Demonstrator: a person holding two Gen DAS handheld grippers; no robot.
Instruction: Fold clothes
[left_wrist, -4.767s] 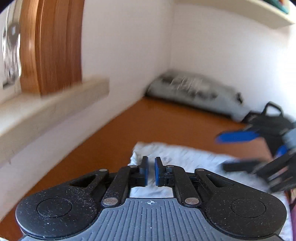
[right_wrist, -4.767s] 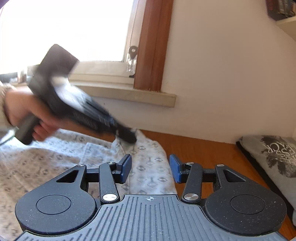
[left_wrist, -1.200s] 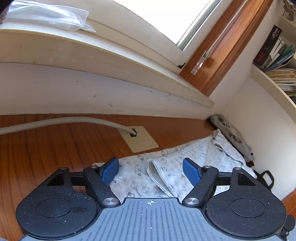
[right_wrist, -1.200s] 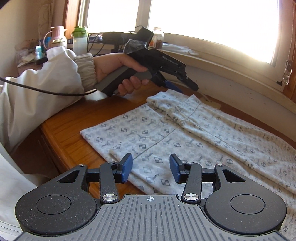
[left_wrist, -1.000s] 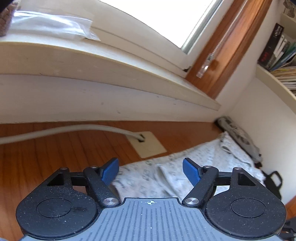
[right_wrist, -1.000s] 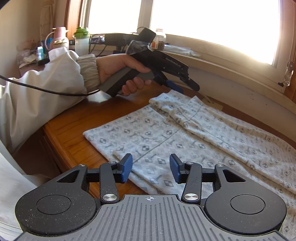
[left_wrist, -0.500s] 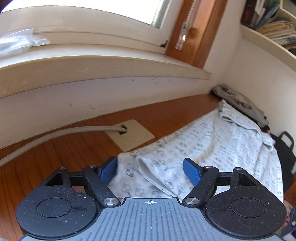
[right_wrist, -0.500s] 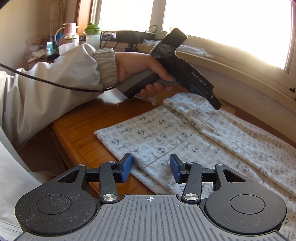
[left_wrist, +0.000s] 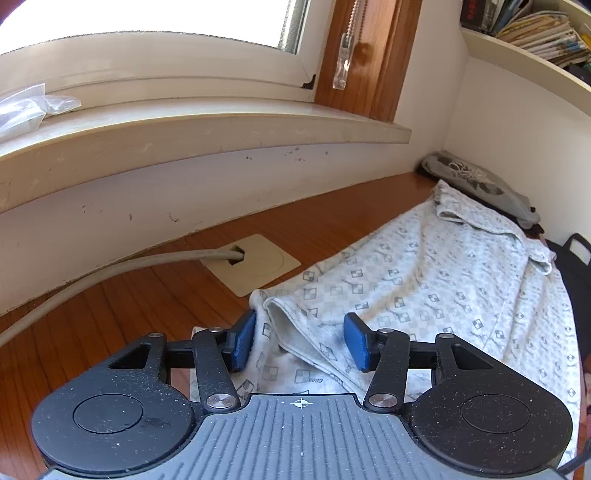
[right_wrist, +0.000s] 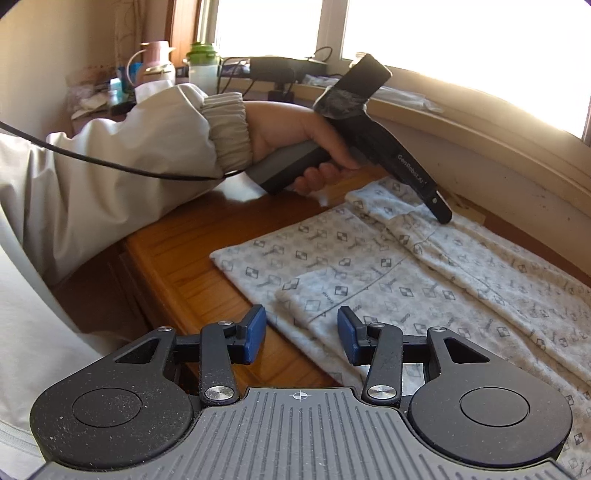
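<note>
patterned garment (left_wrist: 424, 280) lies flat along the wooden desk (left_wrist: 110, 314) under the window sill, its long edges turned in lengthwise, so the fold looks only begun. left gripper (left_wrist: 299, 341) is closing, pads either side of the near hem ridge, not pinching yet. right gripper (right_wrist: 301, 334) sits half spread over the other hem corner, holding nothing. cross folds all left.
</note>
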